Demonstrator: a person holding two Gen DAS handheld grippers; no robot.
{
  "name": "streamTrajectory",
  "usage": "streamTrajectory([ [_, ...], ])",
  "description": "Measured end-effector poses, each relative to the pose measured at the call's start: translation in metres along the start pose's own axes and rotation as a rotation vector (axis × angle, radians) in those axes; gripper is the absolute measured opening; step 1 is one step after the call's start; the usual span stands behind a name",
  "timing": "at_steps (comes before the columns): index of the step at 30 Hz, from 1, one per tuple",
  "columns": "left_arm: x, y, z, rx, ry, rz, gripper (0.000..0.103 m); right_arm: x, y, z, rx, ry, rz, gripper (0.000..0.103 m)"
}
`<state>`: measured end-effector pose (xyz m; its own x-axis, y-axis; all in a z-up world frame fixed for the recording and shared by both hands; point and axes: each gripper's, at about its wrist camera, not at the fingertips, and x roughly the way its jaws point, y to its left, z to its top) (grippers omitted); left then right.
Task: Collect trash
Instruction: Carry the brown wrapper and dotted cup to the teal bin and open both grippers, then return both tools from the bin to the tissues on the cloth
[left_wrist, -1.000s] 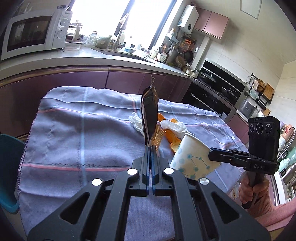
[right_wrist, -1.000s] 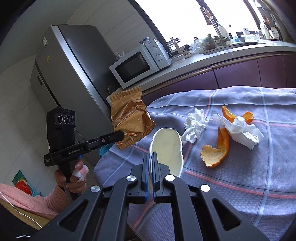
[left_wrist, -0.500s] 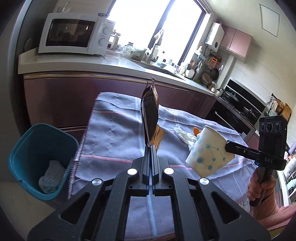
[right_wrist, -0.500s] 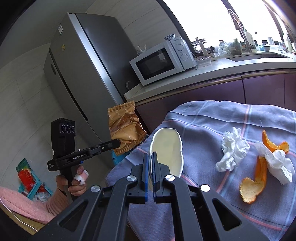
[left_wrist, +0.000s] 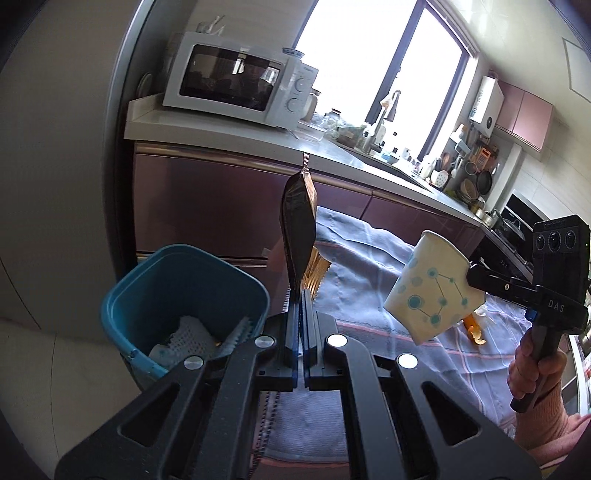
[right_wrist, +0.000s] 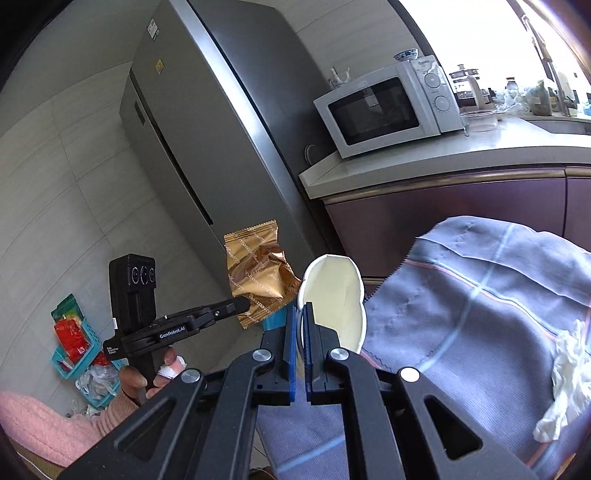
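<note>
My left gripper (left_wrist: 300, 295) is shut on a gold snack wrapper (left_wrist: 298, 232), held edge-on and upright beside the rim of a blue trash bin (left_wrist: 147, 295). From the right wrist view the same wrapper (right_wrist: 260, 282) shows crinkled and gold, pinched by the left gripper (right_wrist: 245, 303). My right gripper (right_wrist: 300, 314) is shut on the rim of a white paper cup (right_wrist: 334, 295). The left wrist view shows that cup (left_wrist: 432, 291) with teal dots, tilted in the air over the table's left end, in the right gripper (left_wrist: 471, 275).
The bin holds white netting (left_wrist: 186, 338) and stands on the floor by the grey-blue tablecloth (right_wrist: 480, 306). A crumpled tissue (right_wrist: 565, 376) lies on the cloth, and a piece of orange peel (left_wrist: 472, 326) shows behind the cup. A fridge (right_wrist: 207, 129), microwave (left_wrist: 236, 81) and purple cabinets stand behind.
Both grippers have swung left, away from the middle of the table toward its end. The blue bin has come into full view beneath the wrapper. The cup has moved with the right gripper.
</note>
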<state>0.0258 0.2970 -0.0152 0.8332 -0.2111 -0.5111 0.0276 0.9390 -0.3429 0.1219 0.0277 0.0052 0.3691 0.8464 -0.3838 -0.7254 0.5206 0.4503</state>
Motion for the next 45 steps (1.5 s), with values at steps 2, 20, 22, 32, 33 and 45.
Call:
streamTrajectory([
  [2, 0.000, 0.012, -0.001, -0.013, 0.002, 0.021, 0.002, 0.014, 0.003, 0.006, -0.004, 0.011, 0.017, 0.002],
  [20, 0.053, 0.084, -0.014, -0.102, 0.107, 0.154, 0.002, 0.144, 0.011, 0.030, -0.007, 0.148, 0.010, 0.002],
  [22, 0.059, 0.086, -0.016, -0.105, 0.118, 0.162, 0.002, 0.155, 0.010, 0.029, -0.003, 0.164, 0.004, 0.002],
  [32, 0.092, 0.097, -0.022, -0.109, 0.169, 0.194, 0.002, 0.197, -0.002, 0.022, 0.045, 0.235, -0.011, 0.002],
  [33, 0.096, 0.098, -0.022, -0.109, 0.173, 0.196, 0.002, 0.200, -0.003, 0.021, 0.049, 0.238, -0.012, 0.002],
  [45, 0.134, 0.104, -0.032, -0.131, 0.226, 0.238, 0.020, 0.209, -0.021, 0.006, 0.118, 0.280, -0.065, 0.010],
])
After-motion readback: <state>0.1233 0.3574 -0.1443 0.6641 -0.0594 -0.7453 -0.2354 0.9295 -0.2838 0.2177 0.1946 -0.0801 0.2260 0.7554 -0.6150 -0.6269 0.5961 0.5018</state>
